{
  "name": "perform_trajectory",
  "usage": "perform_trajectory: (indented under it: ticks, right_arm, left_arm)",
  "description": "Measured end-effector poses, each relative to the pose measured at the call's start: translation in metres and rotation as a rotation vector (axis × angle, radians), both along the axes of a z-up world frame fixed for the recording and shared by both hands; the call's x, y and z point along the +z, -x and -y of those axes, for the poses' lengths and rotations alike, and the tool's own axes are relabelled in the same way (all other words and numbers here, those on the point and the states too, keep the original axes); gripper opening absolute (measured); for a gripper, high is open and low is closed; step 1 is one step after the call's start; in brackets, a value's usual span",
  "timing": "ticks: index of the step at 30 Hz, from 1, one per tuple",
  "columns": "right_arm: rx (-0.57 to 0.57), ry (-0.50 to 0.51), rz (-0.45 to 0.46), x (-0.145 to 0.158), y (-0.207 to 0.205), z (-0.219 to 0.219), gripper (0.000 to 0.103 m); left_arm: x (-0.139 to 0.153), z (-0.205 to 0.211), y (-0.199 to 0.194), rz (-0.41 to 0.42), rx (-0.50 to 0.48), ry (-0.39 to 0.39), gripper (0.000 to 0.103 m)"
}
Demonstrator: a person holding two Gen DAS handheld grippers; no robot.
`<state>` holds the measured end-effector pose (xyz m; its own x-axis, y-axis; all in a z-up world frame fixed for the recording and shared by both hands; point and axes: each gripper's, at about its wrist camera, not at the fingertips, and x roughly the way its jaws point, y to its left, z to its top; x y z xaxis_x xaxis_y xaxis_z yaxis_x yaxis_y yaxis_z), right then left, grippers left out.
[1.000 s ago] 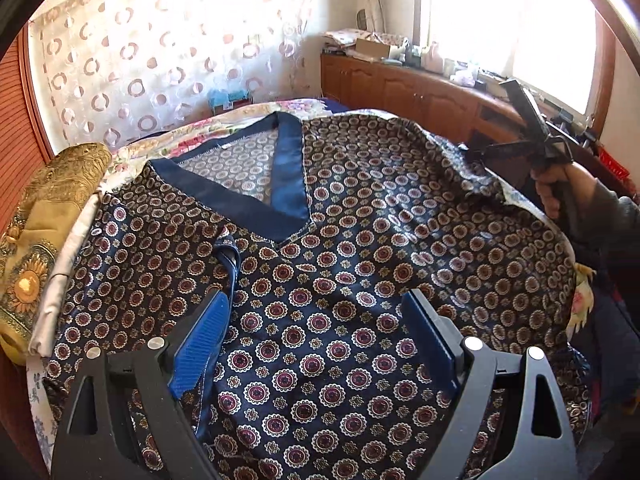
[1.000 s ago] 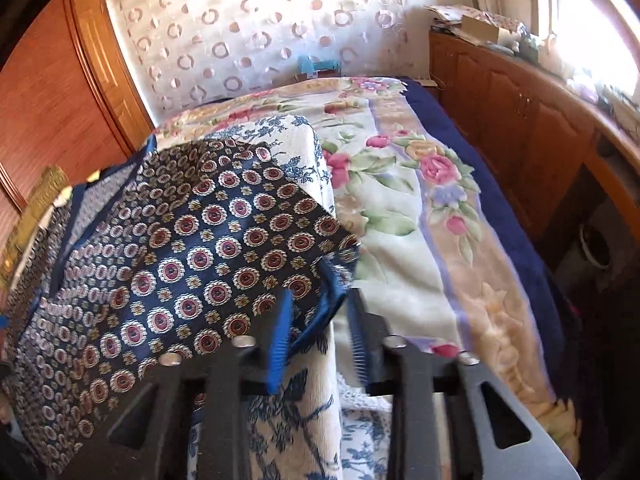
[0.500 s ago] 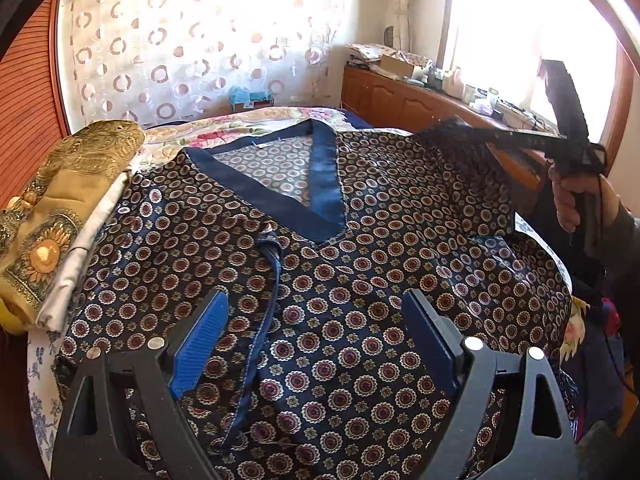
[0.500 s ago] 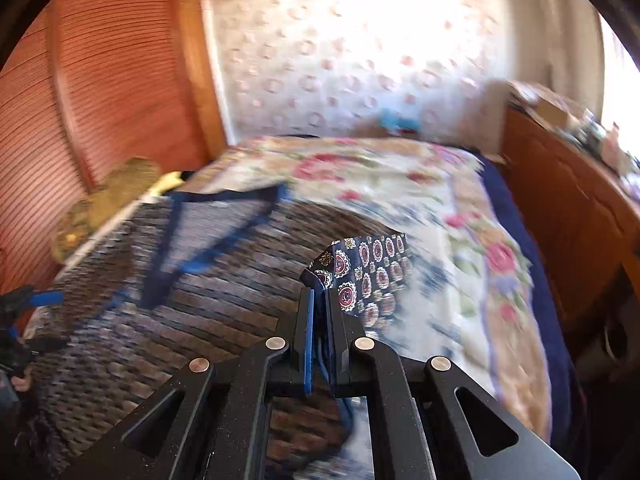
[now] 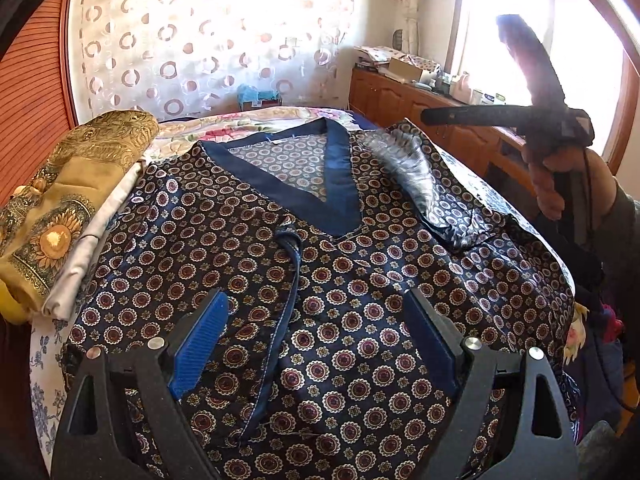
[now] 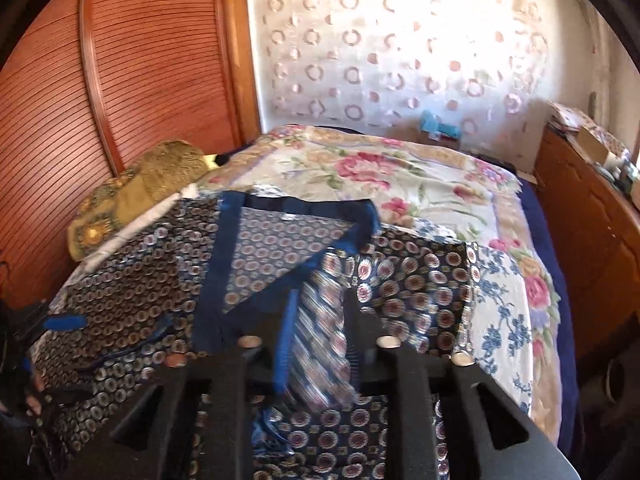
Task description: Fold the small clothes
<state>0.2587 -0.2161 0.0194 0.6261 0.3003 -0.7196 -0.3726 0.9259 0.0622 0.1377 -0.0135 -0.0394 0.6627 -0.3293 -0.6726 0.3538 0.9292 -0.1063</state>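
Right-wrist view: the right gripper (image 6: 316, 332) has its jaws opening, and a blurred fold of the patterned sleeve (image 6: 320, 344) hangs in the gap between the blue pads (image 6: 285, 340); the blur hides whether a pad touches it, though the cloth looks to be slipping free. Beyond the fingertips lies the top (image 6: 260, 256), a dark navy garment printed with small round medallions and edged with a plain blue V-neck band (image 6: 208, 280). It is spread front-up across the near part of the bed (image 6: 400, 168), neckline toward the far side.

From the left wrist, the left gripper (image 5: 316, 340) hovers over the lower front of the top (image 5: 340, 320) with its fingers wide apart and nothing between them. A thin blue strap (image 5: 294, 280) runs down the cloth from just below the neck band toward the near left pad (image 5: 198, 344). At the right, a person's hand (image 5: 560, 176) holds the other gripper raised above the garment's right shoulder, where the sleeve (image 5: 412, 168) shows as a pale blur.

A folded gold fabric (image 5: 60, 200) sits just left of the top. A wooden cabinet (image 5: 400, 96) stands along the far right wall, under a bright window (image 5: 560, 40).
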Motion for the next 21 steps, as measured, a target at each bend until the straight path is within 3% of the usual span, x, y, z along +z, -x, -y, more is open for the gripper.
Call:
perform_trajectory:
  ticks: [7, 13, 21]
  right_arm:
    - [-0.05, 0.046, -0.029, -0.016, 0.007, 0.004, 0.045]
    - [-0.063, 0.071, -0.099, -0.052, 0.007, 0.011, 0.046]
    - [-0.099, 0.106, -0.122, -0.074, 0.001, 0.013, 0.047]
  left_arm:
    - [-0.002, -0.014, -0.005, 0.005, 0.028, 0.012, 0.089]
    - [-0.006, -0.032, -0.014, -0.001, 0.07, 0.009, 0.089]
    - [0.002, -0.07, -0.027, 0.038, 0.146, -0.009, 0.089]
